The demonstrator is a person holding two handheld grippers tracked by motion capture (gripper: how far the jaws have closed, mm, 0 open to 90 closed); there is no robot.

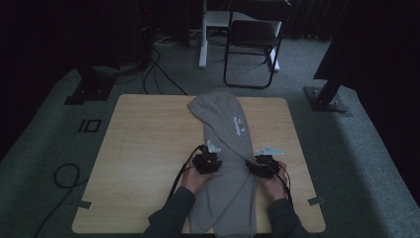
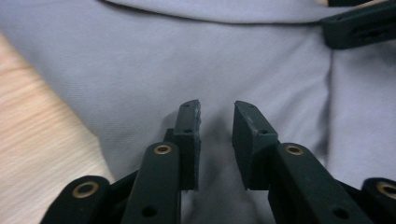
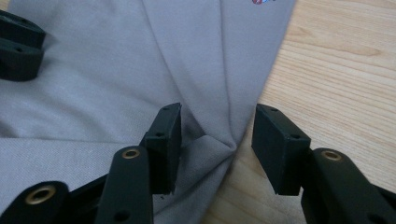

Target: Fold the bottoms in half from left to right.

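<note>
Soft grey knit sweatpants (image 1: 225,148) lie folded lengthwise mid-frame on the light wood-grain table (image 1: 143,148), small unreadable print near upper middle. Left hand-held gripper (image 2: 217,116) jaws slightly parted over smooth fabric. Right hand-held gripper (image 3: 217,126) jaws spread around a creased fabric edge.

My grey garment (image 1: 225,148) runs off the near edge of the high view, hem unseen. Its small printed mark (image 1: 239,125) is too small to read. Far room mostly lost in darkness. My forearms are cut off at the near edge.
</note>
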